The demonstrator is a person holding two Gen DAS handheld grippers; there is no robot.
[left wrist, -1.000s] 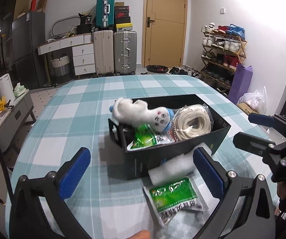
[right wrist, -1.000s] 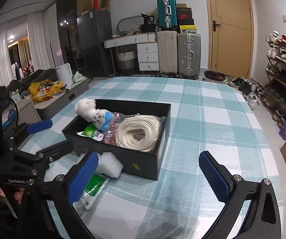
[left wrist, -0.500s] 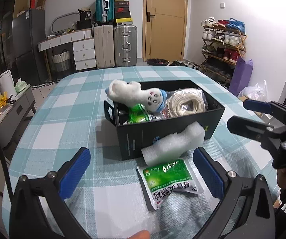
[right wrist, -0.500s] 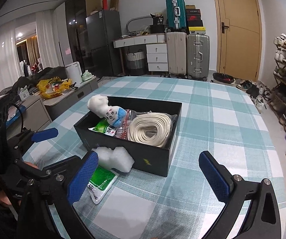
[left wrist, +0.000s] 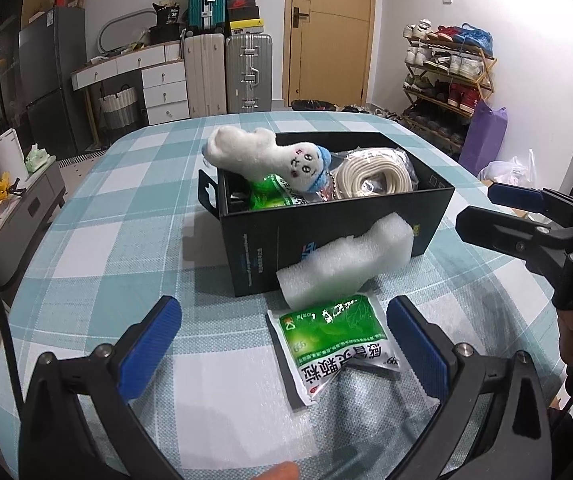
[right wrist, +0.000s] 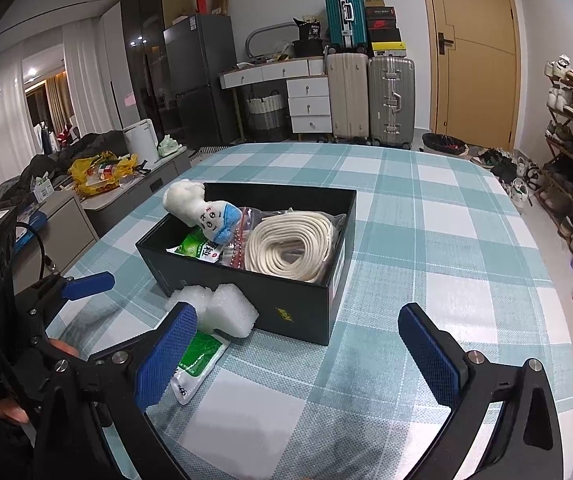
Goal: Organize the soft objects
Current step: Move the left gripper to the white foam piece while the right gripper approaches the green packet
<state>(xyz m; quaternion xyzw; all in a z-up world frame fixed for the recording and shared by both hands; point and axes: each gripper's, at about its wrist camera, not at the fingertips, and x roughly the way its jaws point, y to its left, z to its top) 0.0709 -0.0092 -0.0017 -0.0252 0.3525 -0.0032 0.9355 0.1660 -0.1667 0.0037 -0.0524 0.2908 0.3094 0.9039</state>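
Note:
A black box (left wrist: 326, 224) (right wrist: 298, 300) on the checked tablecloth holds a white plush toy (left wrist: 270, 158) (right wrist: 202, 210), a coil of white rope (left wrist: 374, 174) (right wrist: 290, 246), a green packet (left wrist: 274, 196) (right wrist: 198, 246) and a bag of beads. A white foam piece (left wrist: 346, 264) (right wrist: 222, 308) leans on the box's near wall. A second green packet (left wrist: 334, 344) (right wrist: 198, 356) lies in front of it. My left gripper (left wrist: 286, 344) is open and empty, just short of this packet. My right gripper (right wrist: 298, 352) is open and empty, near the box's corner.
The table (left wrist: 118, 240) (right wrist: 446, 216) carries a teal and white checked cloth. Beyond it stand suitcases (left wrist: 246, 72), a white drawer unit (left wrist: 158, 80), a door and a shoe rack (left wrist: 446, 76). A low cabinet (right wrist: 70, 216) with clutter stands to the left.
Both grippers have drawn back from the box and dropped lower, so the box looks smaller and the foam and loose packet sit higher in the left wrist view. Both stay open.

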